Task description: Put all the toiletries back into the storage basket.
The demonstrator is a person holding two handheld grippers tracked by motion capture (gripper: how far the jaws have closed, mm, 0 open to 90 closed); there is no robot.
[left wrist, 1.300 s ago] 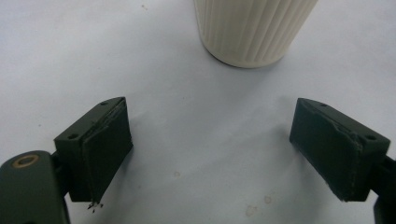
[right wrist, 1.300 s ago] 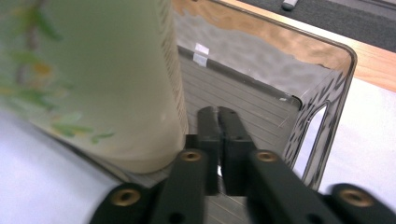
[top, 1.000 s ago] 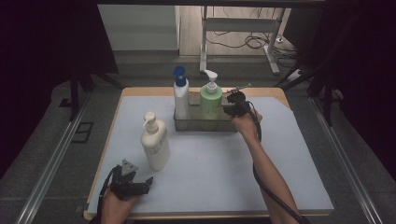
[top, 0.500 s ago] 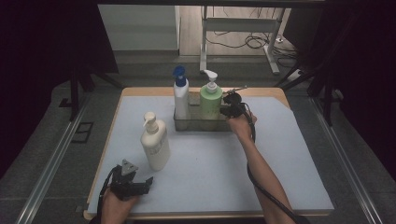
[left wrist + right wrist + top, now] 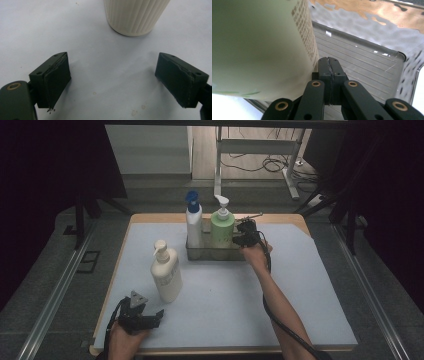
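The right gripper [image 5: 329,67] – clenched, empty – sits inside the clear tray [image 5: 372,65] beside the green pump bottle [image 5: 259,47]; the left gripper [image 5: 113,82] is released near the cream bottle [image 5: 135,15].

Left jaws apart, right together.

- Green pump bottle [image 5: 222,227]: pale green round body, white pump head with spout turned toward 3 o'clock; upright in the right part of the clear tray [image 5: 215,255], at 12 o'clock on the table; printed text on its side in the right gripper view [image 5: 262,45].
- Clear tray: shallow, rectangular, ribbed floor, see-through walls; green pump bottle standing just beside a white bottle with blue cap [image 5: 193,222] at 9 o'clock.
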